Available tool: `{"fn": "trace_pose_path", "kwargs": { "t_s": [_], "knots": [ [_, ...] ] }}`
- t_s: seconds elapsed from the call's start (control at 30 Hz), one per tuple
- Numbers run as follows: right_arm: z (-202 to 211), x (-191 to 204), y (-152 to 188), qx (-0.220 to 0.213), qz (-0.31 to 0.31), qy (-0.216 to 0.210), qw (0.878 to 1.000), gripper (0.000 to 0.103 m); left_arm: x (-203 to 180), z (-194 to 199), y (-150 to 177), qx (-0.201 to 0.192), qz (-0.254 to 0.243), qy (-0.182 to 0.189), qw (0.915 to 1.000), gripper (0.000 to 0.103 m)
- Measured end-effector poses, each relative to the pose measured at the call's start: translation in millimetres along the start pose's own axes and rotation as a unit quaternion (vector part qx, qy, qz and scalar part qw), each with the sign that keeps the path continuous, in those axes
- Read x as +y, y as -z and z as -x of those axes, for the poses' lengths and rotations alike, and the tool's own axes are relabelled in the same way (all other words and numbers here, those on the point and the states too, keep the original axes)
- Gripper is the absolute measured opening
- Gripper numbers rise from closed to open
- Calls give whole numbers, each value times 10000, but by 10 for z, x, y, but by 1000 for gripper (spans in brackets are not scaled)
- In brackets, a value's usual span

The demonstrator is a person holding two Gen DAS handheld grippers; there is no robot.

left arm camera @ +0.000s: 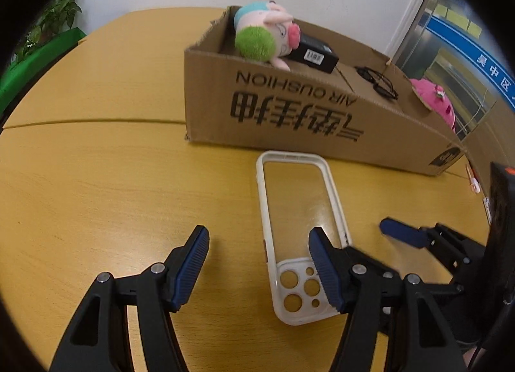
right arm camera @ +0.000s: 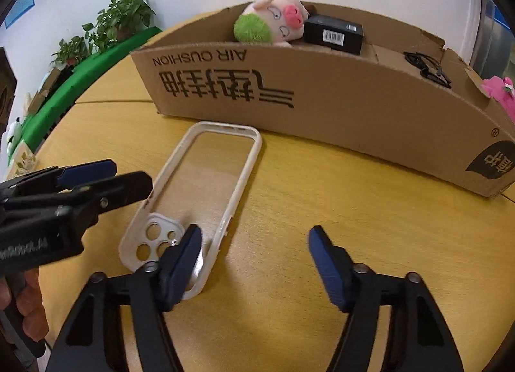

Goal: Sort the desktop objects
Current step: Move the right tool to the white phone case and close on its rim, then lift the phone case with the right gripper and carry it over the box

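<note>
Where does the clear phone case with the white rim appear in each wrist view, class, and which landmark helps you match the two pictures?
Left wrist view: the phone case lies lower centre on the table, its camera end partly behind the right finger of the left tongs.
Right wrist view: the phone case lies left of centre, running diagonally, its camera end behind the left finger of the right tongs.
Shared landmark: the cardboard box just beyond it.

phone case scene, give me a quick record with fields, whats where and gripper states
phone case: clear with white rim, flat on the table, camera cutouts nearest the grippers
cardboard box: behind the case, open top
in box: plush pig, black carton, glasses
pink plush: past the box's far end
left gripper: open, holds nothing
right gripper: open, holds nothing
</note>
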State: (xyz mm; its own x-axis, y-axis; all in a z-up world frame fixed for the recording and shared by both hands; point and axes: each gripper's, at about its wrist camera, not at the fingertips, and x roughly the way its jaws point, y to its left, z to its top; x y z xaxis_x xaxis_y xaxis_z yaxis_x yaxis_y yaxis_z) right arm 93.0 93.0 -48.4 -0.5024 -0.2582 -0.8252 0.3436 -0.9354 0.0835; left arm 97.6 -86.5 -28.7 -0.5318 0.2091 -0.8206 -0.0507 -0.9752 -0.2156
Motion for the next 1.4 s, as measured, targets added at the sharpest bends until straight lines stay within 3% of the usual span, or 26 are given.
{"fn": "trace_pose_path", "kwargs": {
  "t_s": [0.1,0.13,0.2,0.23,0.33,0.47,0.7,0.9,1.03,1.2,1.4],
  "knots": [
    [-19,15,11,9,57,73,10000,58,-32,-78,22,65,-83,-6,9999,63],
    [-19,26,20,6,113,146,9998,50,-44,-98,25,91,-110,13,9999,60],
    [-11,12,29,-19,134,147,9998,38,-63,-127,45,59,-156,10,9999,50],
    [-1,-10,44,-32,115,170,9998,37,-72,-137,47,67,-183,-68,9998,41],
    [24,-61,69,-28,70,154,9999,33,-84,-149,36,55,-147,38,9999,35],
    [98,-63,169,-81,117,129,9998,28,-211,-186,50,125,-295,293,9991,12],
    [332,-224,488,-183,2,12,9998,16,-509,-222,94,226,-600,566,9963,9],
    [606,-576,781,-326,-360,188,9986,8,-1046,-162,71,132,-950,951,9908,7],
    [1136,-959,922,-916,-810,570,9909,8,-1659,21,-91,-130,-1613,1333,9778,7],
    [1817,-1519,1035,-1493,-1593,1068,9700,8,-2544,219,-305,-369,-2508,1934,9478,7],
    [2538,-1889,865,-2050,-1569,1816,9489,8,-3317,561,-708,-650,-2952,2674,9149,7]
  ]
}}
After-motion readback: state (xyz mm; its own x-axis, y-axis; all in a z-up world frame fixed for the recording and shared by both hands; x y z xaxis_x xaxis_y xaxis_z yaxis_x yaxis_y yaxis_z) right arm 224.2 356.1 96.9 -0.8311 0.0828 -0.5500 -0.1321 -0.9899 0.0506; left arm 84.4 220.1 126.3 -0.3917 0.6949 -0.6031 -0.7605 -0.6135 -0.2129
